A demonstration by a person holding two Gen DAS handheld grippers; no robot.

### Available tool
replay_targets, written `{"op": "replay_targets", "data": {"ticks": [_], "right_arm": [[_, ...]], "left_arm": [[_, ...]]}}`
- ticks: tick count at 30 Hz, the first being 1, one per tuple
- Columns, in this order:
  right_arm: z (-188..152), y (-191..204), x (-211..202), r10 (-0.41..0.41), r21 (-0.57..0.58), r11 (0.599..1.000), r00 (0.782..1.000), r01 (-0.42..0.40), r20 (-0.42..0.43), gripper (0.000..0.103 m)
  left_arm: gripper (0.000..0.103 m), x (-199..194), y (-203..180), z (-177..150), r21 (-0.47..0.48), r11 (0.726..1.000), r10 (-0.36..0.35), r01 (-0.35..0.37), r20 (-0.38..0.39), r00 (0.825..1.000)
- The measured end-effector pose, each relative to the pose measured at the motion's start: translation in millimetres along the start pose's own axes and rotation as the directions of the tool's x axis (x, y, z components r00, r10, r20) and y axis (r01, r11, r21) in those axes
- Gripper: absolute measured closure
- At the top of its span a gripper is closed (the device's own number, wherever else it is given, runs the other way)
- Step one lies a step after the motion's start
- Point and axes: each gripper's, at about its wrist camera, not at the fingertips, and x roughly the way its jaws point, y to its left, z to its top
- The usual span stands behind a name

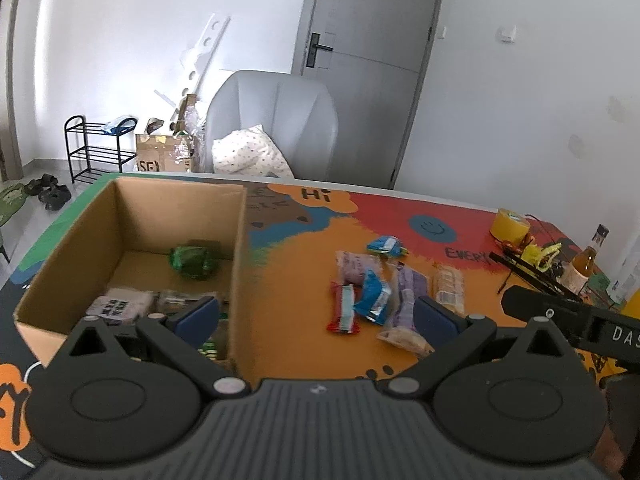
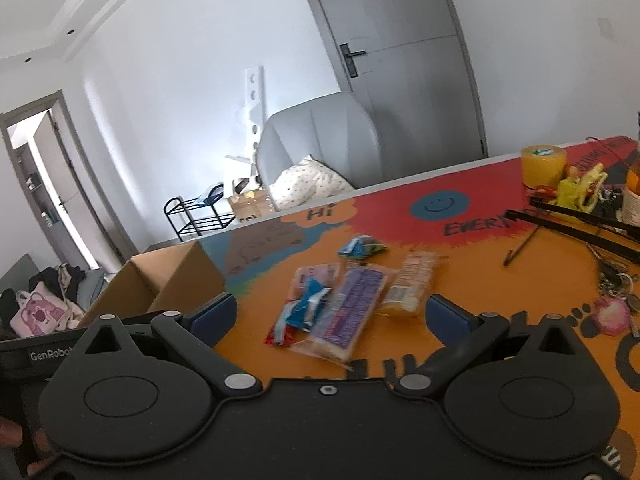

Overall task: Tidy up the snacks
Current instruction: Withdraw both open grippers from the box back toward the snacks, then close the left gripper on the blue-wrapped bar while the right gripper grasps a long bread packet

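**On the painted table: both grippers wide, snacks loose**

At centre frame in both views the snacks (image 1: 376,300) lie in a loose pile on the orange part of the table (image 1: 288,288), beside the box (image 1: 240,264). More packets, one green (image 1: 195,261), sit inside the box at left. The left gripper (image 1: 320,316) and right gripper (image 2: 332,312) are both spread wide and empty. Painted writing reads "Hi" (image 2: 320,213) and "EVER" beside a blue smiley (image 2: 439,205). "GenRobo" shows at lower left of the right view. Behind stand a grey chair (image 1: 276,120), a door (image 1: 368,60), a black rack (image 1: 94,148) and white walls.
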Motion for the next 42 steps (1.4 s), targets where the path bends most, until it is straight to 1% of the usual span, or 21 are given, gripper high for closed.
{"op": "replay_targets", "data": {"ticks": [11, 17, 20, 23, 25, 26, 28, 29, 31, 34, 38, 42], "right_arm": [[-5.9, -26.9, 16.0, -0.03, 0.03, 0.999, 0.999, 0.031, -0.026, 0.0], [-6.0, -33.2, 25.4, -0.071, 0.008, 0.997, 0.997, 0.072, -0.026, 0.001], [-6.1, -39.0, 30.6, -0.074, 0.021, 0.997, 0.997, 0.075, -0.032, 0.001], [-5.7, -44.7, 37.1, -0.079, 0.035, 0.996, 0.996, 0.081, -0.039, 0.003], [-5.2, -47.7, 41.4, -0.08, 0.042, 0.996, 0.996, 0.082, -0.043, 0.009], [-4.7, -49.0, 43.9, -0.079, 0.047, 0.996, 0.996, 0.081, -0.047, 0.01], [-3.7, -50.5, 48.5, -0.079, 0.052, 0.995, 0.995, 0.081, -0.055, 0.014], [-2.8, -50.7, 51.0, -0.079, 0.052, 0.995, 0.995, 0.082, -0.058, 0.014], [-1.5, -50.2, 55.5, -0.074, 0.052, 0.996, 0.995, 0.078, -0.063, 0.016], [0.3, -50.5, 63.7, -0.066, 0.05, 0.996, 0.995, 0.07, -0.072, 0.017], [1.8, -51.6, 75.7, -0.066, 0.052, 0.996, 0.993, 0.072, -0.095, 0.017], [5.6, -54.3, 86.3, -0.063, 0.058, 0.996, 0.992, 0.069, -0.111, 0.019]], "left_arm": [[0.0, 25.7, -20.9, -4.3, 0.037, 0.999, -0.006, 0.007, -0.025, 1.0], [0.001, 46.1, -26.2, -3.7, 0.028, 1.0, -0.002, 0.003, -0.041, 0.999], [0.002, 56.4, -28.7, -3.0, 0.018, 1.0, -0.009, 0.01, -0.047, 0.999], [0.003, 63.6, -30.9, -2.2, 0.016, 1.0, -0.012, 0.013, -0.034, 0.999], [0.004, 68.0, -33.8, -1.1, 0.03, 1.0, -0.003, 0.004, -0.02, 1.0], [0.005, 70.6, -34.9, -0.2, 0.037, 0.999, -0.003, 0.003, -0.015, 1.0], [0.015, 75.9, -36.2, 2.3, 0.034, 0.999, -0.021, 0.021, -0.022, 1.0], [0.018, 80.1, -35.5, 3.7, 0.02, 0.999, -0.037, 0.038, -0.037, 0.999], [0.028, 86.8, -35.6, 5.2, 0.01, 0.999, -0.047, 0.048, -0.052, 0.998], [0.037, 97.2, -37.6, 5.9, 0.02, 0.998, -0.052, 0.054, -0.073, 0.996], [0.045, 109.5, -37.0, 6.6, 0.017, 0.997, -0.067, 0.069, -0.097, 0.993], [0.056, 122.1, -36.4, 8.6, 0.01, 0.997, -0.078, 0.08, -0.122, 0.989]]}}
